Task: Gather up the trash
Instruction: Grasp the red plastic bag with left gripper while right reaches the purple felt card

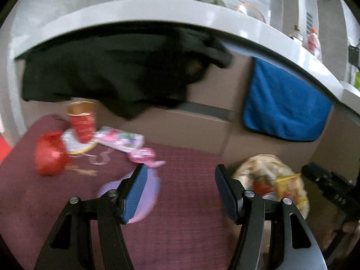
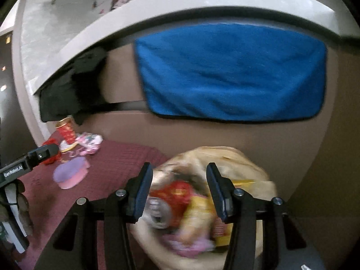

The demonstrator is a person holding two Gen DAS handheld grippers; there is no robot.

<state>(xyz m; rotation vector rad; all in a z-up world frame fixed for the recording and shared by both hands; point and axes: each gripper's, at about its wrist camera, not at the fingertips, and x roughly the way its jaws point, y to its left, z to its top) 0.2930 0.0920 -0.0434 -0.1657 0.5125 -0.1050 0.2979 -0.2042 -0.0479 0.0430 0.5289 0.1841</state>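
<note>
A beige trash bag (image 2: 225, 164) sits at the right end of a maroon mat (image 1: 180, 202), holding a can, red and yellow wrappers and pink scraps. My right gripper (image 2: 179, 189) is open and empty just above the bag's mouth. My left gripper (image 1: 180, 191) is open and empty over the mat, the bag (image 1: 265, 168) to its right. Loose trash lies at the mat's far left: a red crumpled bag (image 1: 50, 154), a red paper cup (image 1: 82, 121), a pink printed wrapper (image 1: 121, 138), pink scraps (image 1: 144, 155) and a purple disc (image 1: 144, 193).
A white counter edge (image 1: 157, 11) runs overhead, with a black cloth (image 1: 112, 72) and a blue towel (image 1: 283, 105) hanging from it against a tan cabinet front (image 1: 202, 130). The other gripper's black body (image 1: 330, 184) shows at the right.
</note>
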